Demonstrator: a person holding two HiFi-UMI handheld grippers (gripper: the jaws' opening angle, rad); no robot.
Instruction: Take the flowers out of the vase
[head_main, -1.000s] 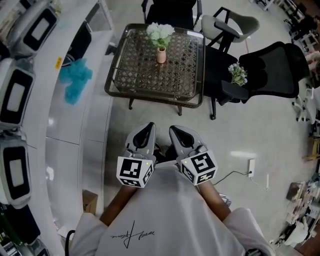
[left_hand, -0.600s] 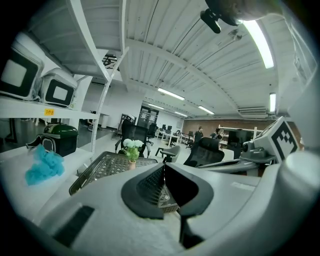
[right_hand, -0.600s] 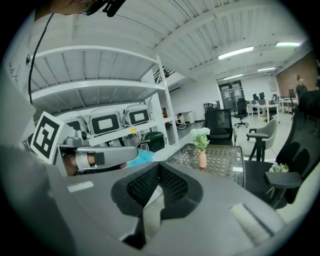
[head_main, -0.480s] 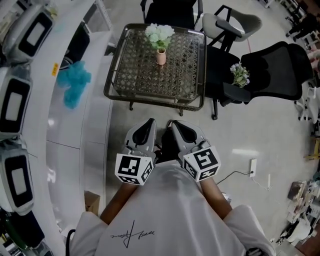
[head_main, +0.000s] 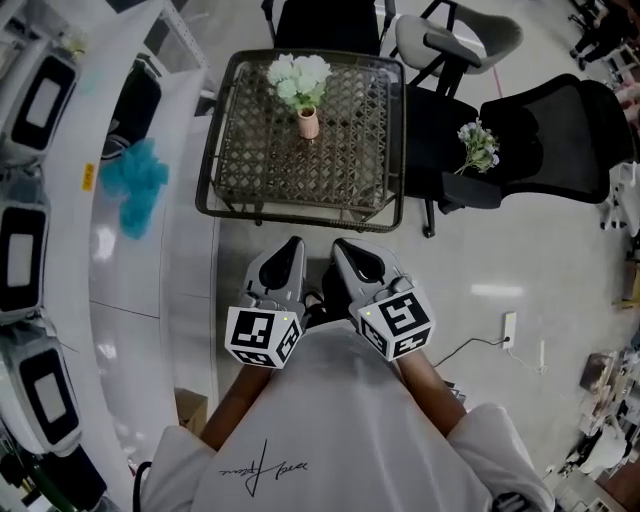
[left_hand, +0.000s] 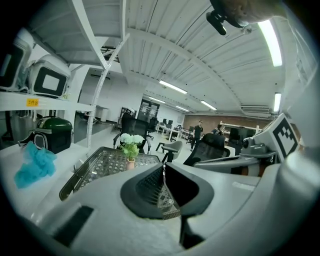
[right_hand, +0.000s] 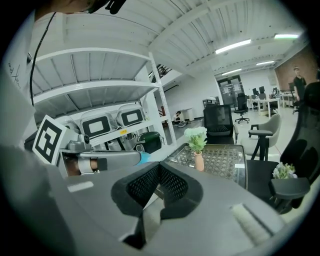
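While both grippers are carried low in front of the person's white shirt, nothing is held in either. The left gripper (head_main: 290, 250) is clenched, with only bare pads between its jaws. The right gripper (head_main: 348, 250) is closed on nothing in the same way. Over the last second the two have been brought forward side by side, and the strip of floor between them and the wicker table (head_main: 232, 190) has narrowed in the head view. Nothing on the table has been disturbed. The vase (head_main: 308, 123) is still upright towards its far edge, well apart from both grippers, and the flowers (head_main: 299, 77) are still seated in it. A second small bunch (head_main: 478, 145) lies on a black chair (head_main: 560, 120) beside the table. The task is judged to be in its approach only: the gap has yet to be closed, and the jaws must be opened before the stems can be gripped and lifted.
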